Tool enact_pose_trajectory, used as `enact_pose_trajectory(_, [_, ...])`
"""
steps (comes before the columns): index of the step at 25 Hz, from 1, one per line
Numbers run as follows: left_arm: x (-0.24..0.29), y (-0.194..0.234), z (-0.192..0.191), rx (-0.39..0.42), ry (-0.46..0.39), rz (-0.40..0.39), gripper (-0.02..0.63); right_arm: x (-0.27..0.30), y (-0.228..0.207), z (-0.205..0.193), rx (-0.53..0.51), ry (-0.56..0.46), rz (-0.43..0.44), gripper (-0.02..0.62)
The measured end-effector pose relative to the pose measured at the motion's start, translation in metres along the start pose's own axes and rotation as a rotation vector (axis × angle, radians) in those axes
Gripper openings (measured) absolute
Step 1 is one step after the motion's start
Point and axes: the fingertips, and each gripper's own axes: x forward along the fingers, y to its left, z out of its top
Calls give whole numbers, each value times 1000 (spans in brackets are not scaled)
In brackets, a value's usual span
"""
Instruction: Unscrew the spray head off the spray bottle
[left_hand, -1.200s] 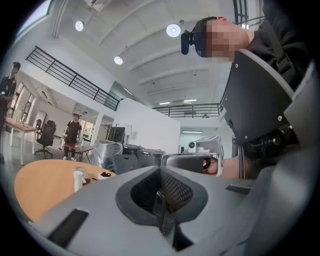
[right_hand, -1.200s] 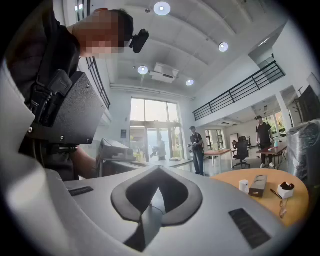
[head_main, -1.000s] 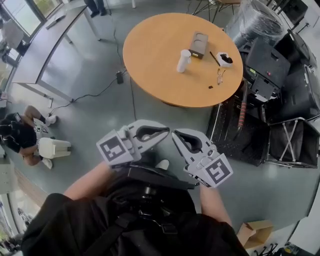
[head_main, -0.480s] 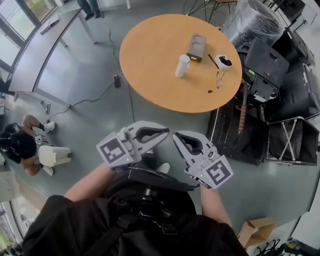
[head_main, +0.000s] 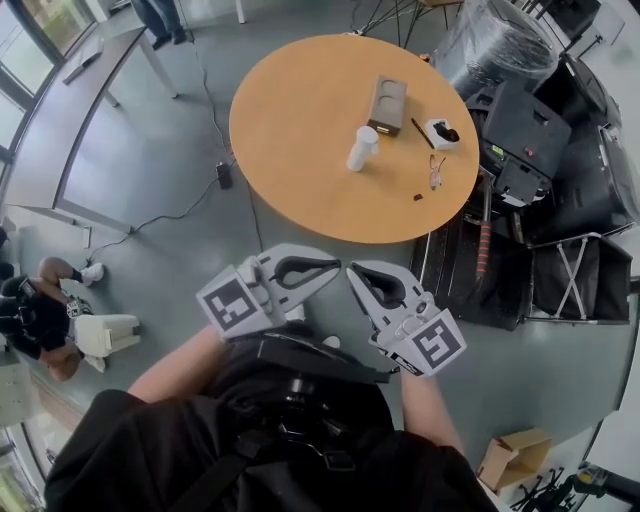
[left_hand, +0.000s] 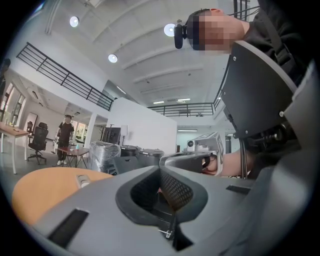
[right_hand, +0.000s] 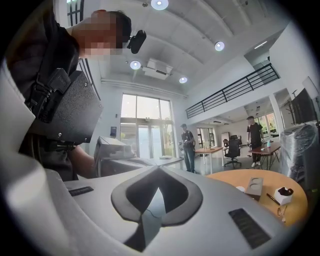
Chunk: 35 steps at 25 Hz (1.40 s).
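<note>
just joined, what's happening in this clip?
A person stands on the floor, short of the round table, with a gripper in each hand. The left gripper and the right gripper are both shut and empty, held side by side close to the body. The white spray bottle stands upright on the table, untouched and well out ahead of both grippers. Unscrewing has not begun.

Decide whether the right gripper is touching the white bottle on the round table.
Apart. The head view shows open floor between the right gripper and the white bottle.
</note>
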Motion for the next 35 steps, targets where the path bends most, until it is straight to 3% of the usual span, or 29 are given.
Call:
enact_pose_trajectory(7, [-9, 36, -1, -13, -3, -29, 14, 28, -20, 1, -29, 14, -45, -5])
enact_pose_trajectory(19, [-2, 75, -1, -31, -3, -22, 14, 47, -49, 4, -34, 5, -49, -5])
enact_pose_trajectory(35, [65, 152, 11, -18, 7, 27, 14, 61, -151, 6, 14, -7, 2, -5])
